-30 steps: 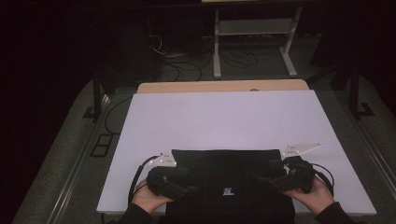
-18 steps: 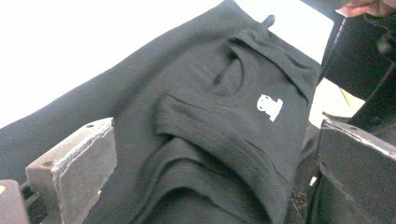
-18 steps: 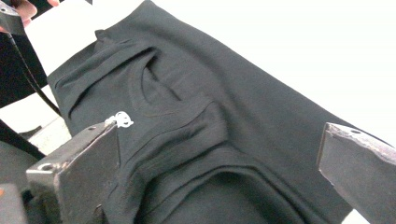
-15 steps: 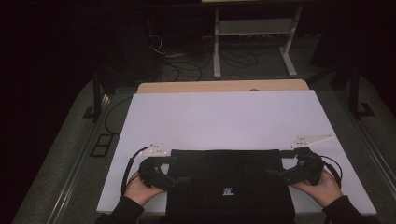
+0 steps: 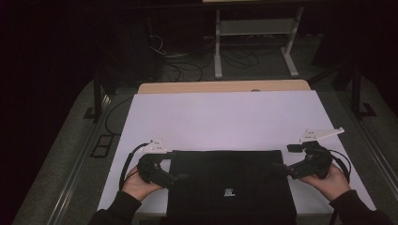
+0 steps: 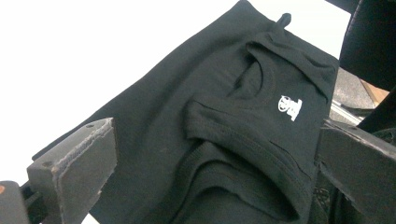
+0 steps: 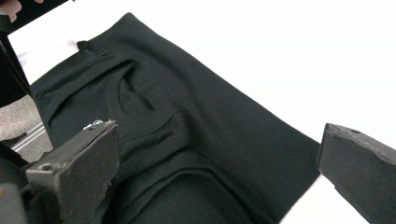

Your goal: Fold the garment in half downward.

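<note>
While cables litter the floor, a trestle stands beyond the table.

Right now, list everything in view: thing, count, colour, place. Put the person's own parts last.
folded garment: one, black with a small white logo, flat at the near edge of the table between the two tools.
table: one, white top, wooden strip along its far edge.
metal stand: one, pale grey, on the floor beyond the table.
cables: several, dark, on the floor beyond the table.
left hand: one, at the garment's left edge.
right hand: one, at the garment's right edge.
left tool: one, black, jaws open, nothing gripped.
right tool: one, black, jaws open, nothing gripped.
</note>
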Demonstrator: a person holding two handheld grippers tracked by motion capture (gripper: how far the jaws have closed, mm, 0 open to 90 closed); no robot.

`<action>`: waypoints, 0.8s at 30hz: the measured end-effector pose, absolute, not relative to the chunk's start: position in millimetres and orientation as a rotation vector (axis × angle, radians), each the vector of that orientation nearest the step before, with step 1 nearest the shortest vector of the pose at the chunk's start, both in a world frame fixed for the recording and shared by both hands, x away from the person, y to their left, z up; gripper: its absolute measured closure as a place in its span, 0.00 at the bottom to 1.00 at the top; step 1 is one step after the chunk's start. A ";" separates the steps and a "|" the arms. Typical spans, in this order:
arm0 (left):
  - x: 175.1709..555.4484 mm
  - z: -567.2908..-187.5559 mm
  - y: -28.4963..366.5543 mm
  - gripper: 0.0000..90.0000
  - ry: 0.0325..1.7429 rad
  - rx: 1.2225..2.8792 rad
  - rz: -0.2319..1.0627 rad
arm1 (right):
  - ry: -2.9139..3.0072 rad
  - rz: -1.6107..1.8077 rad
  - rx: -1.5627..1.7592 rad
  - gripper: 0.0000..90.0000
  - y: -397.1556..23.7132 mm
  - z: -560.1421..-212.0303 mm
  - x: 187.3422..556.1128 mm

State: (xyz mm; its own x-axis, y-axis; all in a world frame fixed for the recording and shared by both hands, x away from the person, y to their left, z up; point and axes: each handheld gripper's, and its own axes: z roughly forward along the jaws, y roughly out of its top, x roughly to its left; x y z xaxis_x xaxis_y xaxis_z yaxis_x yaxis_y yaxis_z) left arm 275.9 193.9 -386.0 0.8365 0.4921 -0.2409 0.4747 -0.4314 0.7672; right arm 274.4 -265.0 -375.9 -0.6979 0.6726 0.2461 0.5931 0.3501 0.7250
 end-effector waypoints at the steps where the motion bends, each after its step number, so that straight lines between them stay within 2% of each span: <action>1: 277.1 -385.0 194.1 0.00 0.706 2.093 0.029 | 2.499 1.280 1.180 0.00 -265.6 -375.4 275.5; 24: 304.8 -387.2 197.7 0.00 0.731 2.095 0.058 | 2.503 1.247 1.195 0.00 -271.5 -381.8 298.7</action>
